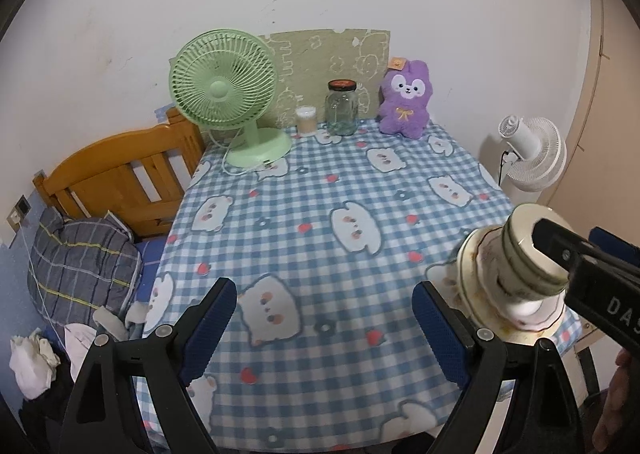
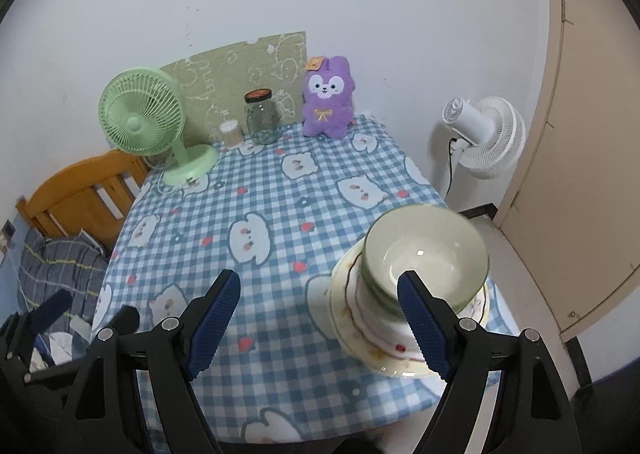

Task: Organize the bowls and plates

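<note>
White wall backs a tabletop draped in a blue checked cloth with bear and heart prints. At the far left a wooden bed frame stands against the tabletop's left edge, with a grey plaid pillow and crumpled cloths below it. Along the back edge, from left to right, stand a green fan, a small cotton-swab tub, a glass jar with a dark lid, and a purple plush toy; all keep close to the wall, so the middle and near cloth lies open. The left gripper hangs over the near centre, its blue-padded fingers spread wide with only cloth between them. The right gripper likewise has its fingers well apart, holding nothing; its right finger overlaps the stack of dishes in the view, though contact cannot be judged. That stack sits at the tabletop's near right corner, close to the edge: pale green-rimmed bowls nested on white floral plates, the pile slightly blurred. Beyond the right edge stand a white fan on the floor and a beige door.
</note>
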A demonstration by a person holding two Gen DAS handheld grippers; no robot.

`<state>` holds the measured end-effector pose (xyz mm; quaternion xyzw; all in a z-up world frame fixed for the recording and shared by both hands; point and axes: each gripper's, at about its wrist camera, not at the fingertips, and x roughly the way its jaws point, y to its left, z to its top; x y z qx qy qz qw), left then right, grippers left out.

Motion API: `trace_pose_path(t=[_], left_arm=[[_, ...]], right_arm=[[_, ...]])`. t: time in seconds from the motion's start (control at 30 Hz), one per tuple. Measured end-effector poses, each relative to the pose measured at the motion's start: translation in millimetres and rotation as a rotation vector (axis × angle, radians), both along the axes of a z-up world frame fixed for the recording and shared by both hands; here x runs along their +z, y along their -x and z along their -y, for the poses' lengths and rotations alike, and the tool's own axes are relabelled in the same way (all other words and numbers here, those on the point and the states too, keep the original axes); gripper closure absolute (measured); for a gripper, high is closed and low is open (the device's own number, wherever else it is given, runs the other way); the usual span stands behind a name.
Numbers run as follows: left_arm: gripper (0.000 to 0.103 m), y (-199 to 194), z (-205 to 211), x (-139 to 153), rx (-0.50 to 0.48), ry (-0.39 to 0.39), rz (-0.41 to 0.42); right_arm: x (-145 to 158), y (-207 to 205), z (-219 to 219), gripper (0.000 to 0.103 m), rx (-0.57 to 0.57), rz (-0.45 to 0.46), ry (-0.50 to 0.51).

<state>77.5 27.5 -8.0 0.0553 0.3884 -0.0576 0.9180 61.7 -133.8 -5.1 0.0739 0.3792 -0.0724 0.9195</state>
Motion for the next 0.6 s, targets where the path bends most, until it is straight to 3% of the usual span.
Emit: trace_pose_path(t=[0.4, 0.6], left_arm=[[0.012, 33.0, -24.0, -25.5, 0.045, 0.008, 0.061], [0.012, 52.7, -26.6, -40.1, 0.071, 0.038, 0.040]], right_arm=[[-33.8, 33.8, -13.1, 0.020, 0.045, -0.019, 0.006], [-41.5, 51.6, -15.3, 0.020, 0.084, 0.006, 0.013]])
